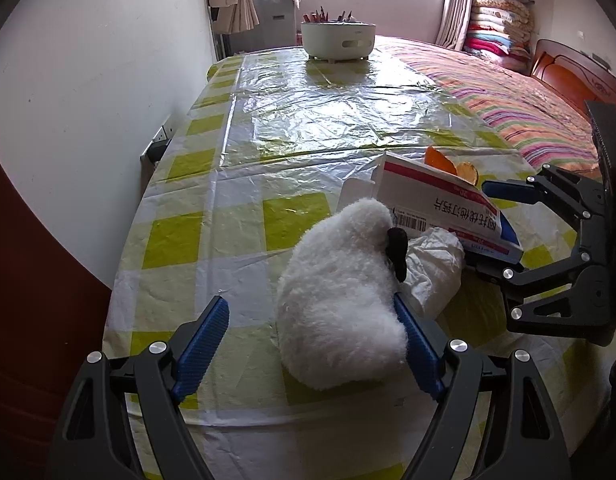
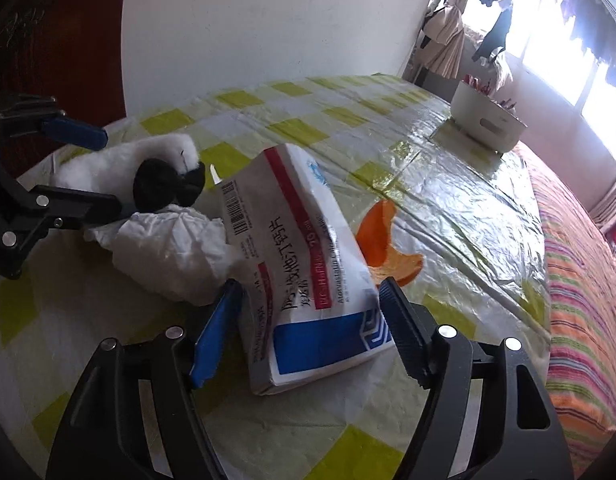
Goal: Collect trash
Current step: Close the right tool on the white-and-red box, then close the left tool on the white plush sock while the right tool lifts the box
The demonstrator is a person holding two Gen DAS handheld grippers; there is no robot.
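Near the table's (image 1: 236, 168) front edge, both sets of jaws apart: right gripper (image 2: 308, 320) astride medicine box (image 2: 296, 240), left gripper (image 1: 312, 344) beside plush toy (image 1: 340, 300).

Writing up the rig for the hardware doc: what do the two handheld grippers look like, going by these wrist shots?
Both match. The left gripper and right gripper each have a matte black frame with open cutouts, jointed linkage arms and silver round pins at the pivots. Each finger carries a blue pad with fine ribbing. No cables, labels or sleeves show in either view.
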